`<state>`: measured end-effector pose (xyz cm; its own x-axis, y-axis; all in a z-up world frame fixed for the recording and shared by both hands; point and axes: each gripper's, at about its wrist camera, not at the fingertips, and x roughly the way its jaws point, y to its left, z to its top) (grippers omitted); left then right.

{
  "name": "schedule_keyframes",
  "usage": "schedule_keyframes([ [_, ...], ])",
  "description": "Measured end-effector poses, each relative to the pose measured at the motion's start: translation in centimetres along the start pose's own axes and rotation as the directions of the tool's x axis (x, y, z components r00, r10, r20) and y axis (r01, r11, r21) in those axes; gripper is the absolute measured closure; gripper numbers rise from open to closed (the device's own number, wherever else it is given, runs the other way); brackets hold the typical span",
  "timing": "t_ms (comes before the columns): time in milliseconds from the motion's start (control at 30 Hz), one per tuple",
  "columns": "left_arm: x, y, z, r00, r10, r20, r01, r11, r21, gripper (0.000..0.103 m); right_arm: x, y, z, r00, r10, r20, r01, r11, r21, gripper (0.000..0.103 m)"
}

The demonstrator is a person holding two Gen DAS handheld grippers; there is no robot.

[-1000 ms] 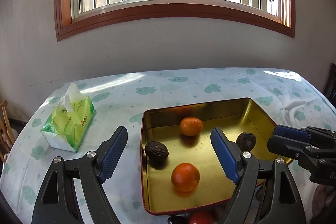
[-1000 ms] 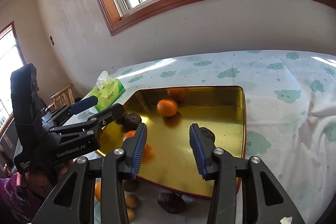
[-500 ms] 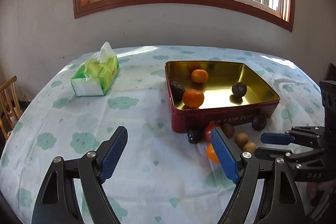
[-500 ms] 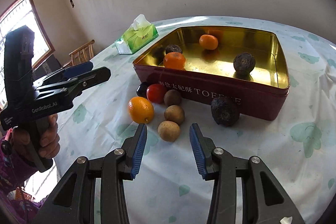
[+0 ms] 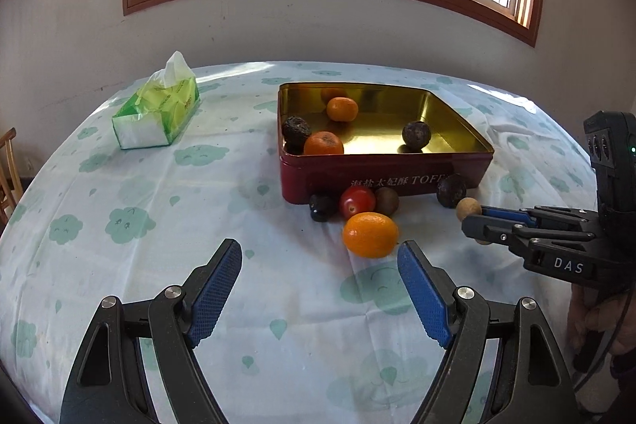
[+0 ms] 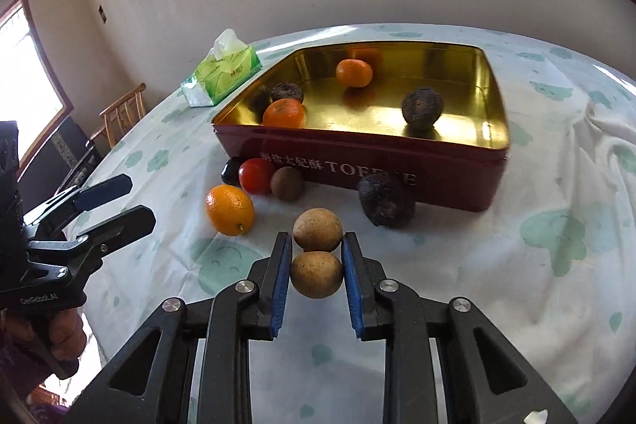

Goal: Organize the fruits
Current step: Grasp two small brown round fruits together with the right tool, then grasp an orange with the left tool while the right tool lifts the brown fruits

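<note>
A red tin (image 5: 381, 173) with a gold inside (image 6: 469, 124) holds two oranges and two dark wrinkled fruits. In front of it on the cloth lie an orange (image 5: 370, 234) (image 6: 230, 210), a tomato (image 6: 256, 175), a small black fruit (image 5: 321, 207), a brown kiwi (image 6: 287, 183), a dark wrinkled fruit (image 6: 385, 200) and a tan round fruit (image 6: 317, 229). My right gripper (image 6: 314, 254) is shut on a second tan round fruit (image 6: 317, 274), low over the cloth. My left gripper (image 5: 320, 265) is open and empty, just short of the orange.
A green tissue pack (image 5: 158, 113) lies at the table's far left. A wooden chair (image 6: 123, 110) stands beyond the left edge. The wall and window are behind the table. The cloth is rumpled at the far right (image 6: 608, 138).
Both grippers pulled back from over the tin and dropped low in front of it. My right gripper closed on the tan fruit. My left gripper stayed open.
</note>
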<state>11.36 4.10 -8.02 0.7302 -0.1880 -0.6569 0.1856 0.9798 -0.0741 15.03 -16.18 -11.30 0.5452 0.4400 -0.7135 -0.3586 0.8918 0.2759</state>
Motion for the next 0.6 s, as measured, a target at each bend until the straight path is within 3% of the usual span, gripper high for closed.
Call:
schedule_keyframes([
  [67,0.7,-1.2,0.5,1.0,-0.028,-0.004,0.028,1.0,0.012,0.023,-2.2,-2.6,-0.8,0.999,-0.039,0.036,0.035,0.995,0.089,0.08],
  [267,4.4,-3.1,1.9,0.998,-0.002,-0.06,0.002,1.0,0.008,0.03,-5.2,-8.5,-2.2,0.991,-0.126,0.054,0.11,0.965,0.237,0.08],
  [467,7.2,-2.6,1.5,0.992,0.032,-0.125,-0.037,0.999,-0.038,0.043,-4.3,-8.2,-2.1,0.992,-0.118,0.045,0.106,0.971,0.213,0.08],
  [567,7.9,-2.5,1.5,0.989,0.003,-0.151,-0.01,0.999,-0.045,0.061,-3.6,-7.9,-2.0,0.993,-0.12,0.021,0.114,0.973,0.201,0.08],
  [600,7.9,-2.8,1.5,0.988,0.007,-0.153,-0.013,0.999,-0.035,0.061,-3.3,-7.9,-2.0,0.993,-0.121,0.006,0.117,0.973,0.199,0.08],
])
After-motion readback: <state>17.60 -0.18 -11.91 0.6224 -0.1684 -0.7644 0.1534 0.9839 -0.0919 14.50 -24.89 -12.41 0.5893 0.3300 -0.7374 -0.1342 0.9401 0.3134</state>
